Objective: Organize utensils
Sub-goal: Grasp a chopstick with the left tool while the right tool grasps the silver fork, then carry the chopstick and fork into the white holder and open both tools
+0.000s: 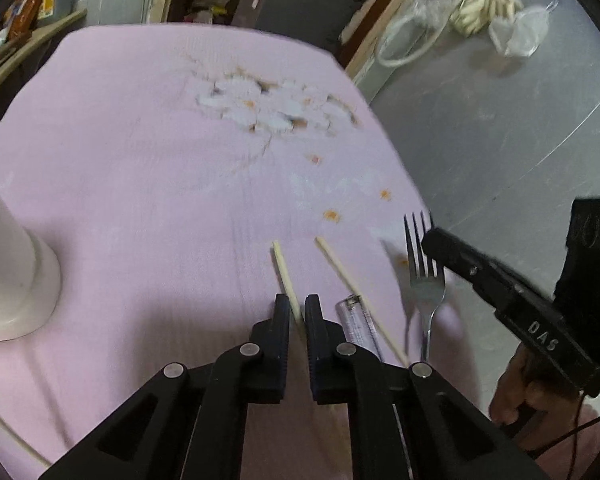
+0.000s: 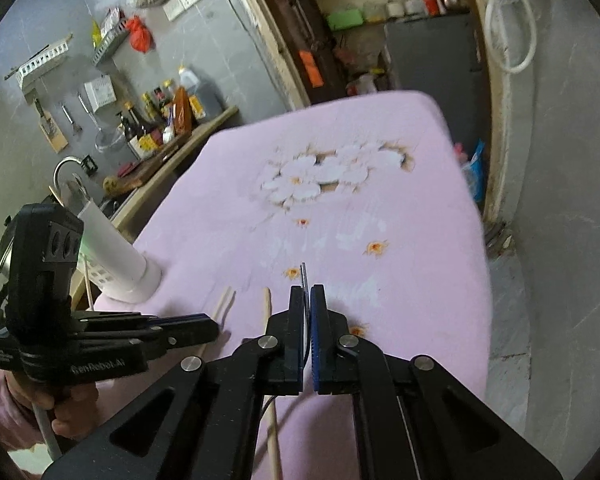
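1. At six o'clock in my left wrist view, my left gripper (image 1: pixel 298 308) is clamped on a pale chopstick (image 1: pixel 285 270), whose free end points toward twelve o'clock over the pink cloth (image 1: pixel 140 160).
2. Just at three o'clock of those jaws lies a small clear tube (image 1: pixel 356 320), and touching its far side a second chopstick (image 1: pixel 352 284) slants across the cloth.
3. Further toward three o'clock, my right gripper (image 1: pixel 430 240) holds a metal fork (image 1: pixel 422 276), tines pointing to twelve o'clock, handle hanging down toward six.
4. From my right wrist view, that gripper (image 2: pixel 308 300) is closed on the fork (image 2: pixel 304 280), seen edge-on as a thin dark blade between the pads.
5. At nine o'clock there, my left gripper (image 2: pixel 208 330) sits with its chopstick (image 2: pixel 225 300) poking out.
6. At ten o'clock a white utensil holder (image 2: pixel 120 256) stands on the cloth's near-left corner.
7. At twelve o'clock, well beyond, a white flower print (image 2: pixel 320 176) marks the cloth.
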Demonstrator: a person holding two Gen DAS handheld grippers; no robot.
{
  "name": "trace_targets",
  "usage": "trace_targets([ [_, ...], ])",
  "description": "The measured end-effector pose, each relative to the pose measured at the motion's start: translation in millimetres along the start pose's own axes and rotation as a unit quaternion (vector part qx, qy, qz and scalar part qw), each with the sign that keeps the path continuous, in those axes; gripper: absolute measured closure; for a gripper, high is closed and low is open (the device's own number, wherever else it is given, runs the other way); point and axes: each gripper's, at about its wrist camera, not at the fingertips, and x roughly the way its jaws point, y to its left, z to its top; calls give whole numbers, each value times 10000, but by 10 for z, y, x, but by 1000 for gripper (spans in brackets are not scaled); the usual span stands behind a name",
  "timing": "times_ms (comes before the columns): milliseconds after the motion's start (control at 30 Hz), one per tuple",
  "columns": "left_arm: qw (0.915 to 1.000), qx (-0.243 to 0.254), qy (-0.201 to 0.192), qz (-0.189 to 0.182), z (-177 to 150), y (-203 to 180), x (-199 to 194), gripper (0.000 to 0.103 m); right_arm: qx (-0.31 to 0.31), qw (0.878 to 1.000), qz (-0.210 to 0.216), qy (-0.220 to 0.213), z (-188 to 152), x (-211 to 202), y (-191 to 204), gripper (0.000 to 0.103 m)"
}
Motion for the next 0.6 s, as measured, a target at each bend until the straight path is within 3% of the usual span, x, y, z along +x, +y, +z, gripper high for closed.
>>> trace_targets([
  [167,9984,43,-491,-275,44,-53,-292,97,-89,9990,-253,-368,58,-290,133,100],
  [600,9839,67,-1768,-259,225,82,-1486,98,-494,9882,-530,-1353,485,-897,937,100],
])
